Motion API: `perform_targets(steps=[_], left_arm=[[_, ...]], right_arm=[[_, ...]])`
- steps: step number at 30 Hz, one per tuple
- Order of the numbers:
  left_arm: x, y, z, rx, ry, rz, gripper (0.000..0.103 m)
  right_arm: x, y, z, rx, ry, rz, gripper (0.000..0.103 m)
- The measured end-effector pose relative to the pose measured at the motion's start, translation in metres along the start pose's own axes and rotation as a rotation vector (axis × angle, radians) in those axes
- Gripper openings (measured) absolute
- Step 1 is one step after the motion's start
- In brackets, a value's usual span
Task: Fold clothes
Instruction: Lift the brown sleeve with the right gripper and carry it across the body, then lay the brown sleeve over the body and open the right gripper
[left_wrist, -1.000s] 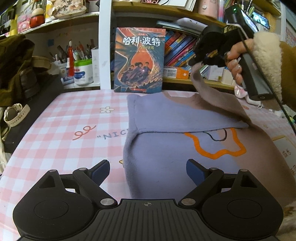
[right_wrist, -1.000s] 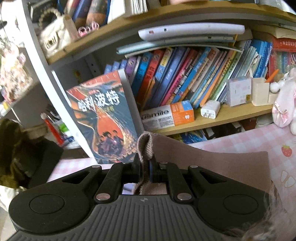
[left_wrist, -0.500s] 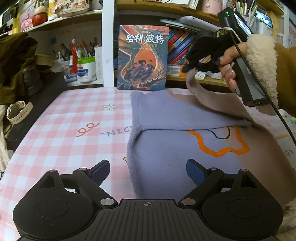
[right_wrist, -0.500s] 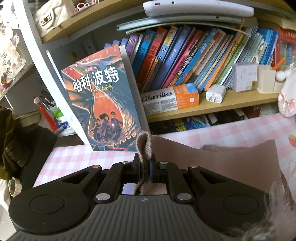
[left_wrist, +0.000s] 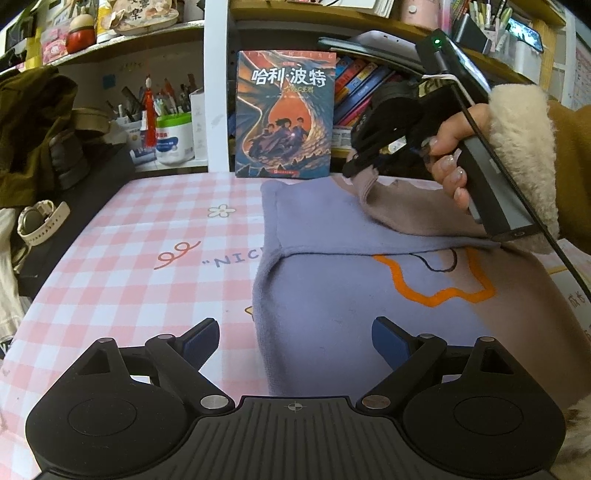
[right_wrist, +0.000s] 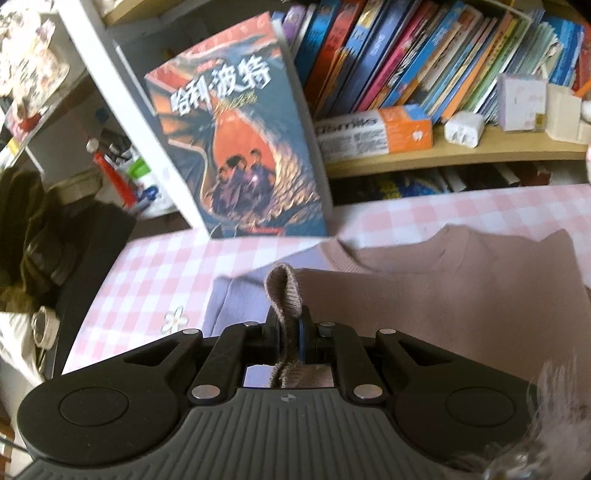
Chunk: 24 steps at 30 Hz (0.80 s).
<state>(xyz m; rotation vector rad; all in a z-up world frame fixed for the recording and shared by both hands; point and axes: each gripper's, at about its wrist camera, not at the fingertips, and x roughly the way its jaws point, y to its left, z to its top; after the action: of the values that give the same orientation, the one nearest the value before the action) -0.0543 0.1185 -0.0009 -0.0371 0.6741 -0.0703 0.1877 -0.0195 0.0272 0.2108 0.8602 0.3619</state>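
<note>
One sweater (left_wrist: 332, 288) cuff (right_wrist: 282, 291) in right claw (right_wrist: 291, 332)

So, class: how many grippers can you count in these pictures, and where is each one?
2. The left gripper hangs open over the sweater's near edge; the right gripper is shut on its brown cuff at the far side.

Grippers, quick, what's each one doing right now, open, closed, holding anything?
Left gripper: open, holding nothing, above the sweater.
Right gripper: shut on the sweater's brown ribbed cuff.
</note>
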Motion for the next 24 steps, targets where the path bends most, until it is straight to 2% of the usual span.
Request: perform_targets(steps=[4, 6, 7, 12, 17, 24], left_arm=[[-0.003, -0.001, -0.001, 0.001, -0.006, 0.002, 0.092], [-0.005, -0.002, 0.000, 0.004, -0.013, 0.000, 0.092], [-0.006, -0.003, 0.000, 0.006, -0.016, -0.001, 0.092], [-0.009, -0.006, 0.001, 0.011, -0.032, -0.010, 0.092], [-0.010, -0.010, 0.000, 0.012, -0.031, -0.029, 0.092], [-0.005, -0.017, -0.005, 0.013, -0.001, -0.048, 0.092]], right_arm=[[0.000, 0.004, -0.004, -0.009, 0.026, 0.029, 0.014], [-0.003, 0.006, -0.006, -0.020, 0.018, 0.045, 0.029], [-0.007, 0.008, -0.007, -0.032, 0.003, 0.058, 0.044], [-0.027, 0.008, -0.011, -0.056, -0.025, 0.109, 0.046], [-0.047, -0.011, -0.028, -0.039, -0.022, 0.063, 0.047], [-0.083, -0.048, -0.073, -0.056, 0.010, -0.019, 0.047]])
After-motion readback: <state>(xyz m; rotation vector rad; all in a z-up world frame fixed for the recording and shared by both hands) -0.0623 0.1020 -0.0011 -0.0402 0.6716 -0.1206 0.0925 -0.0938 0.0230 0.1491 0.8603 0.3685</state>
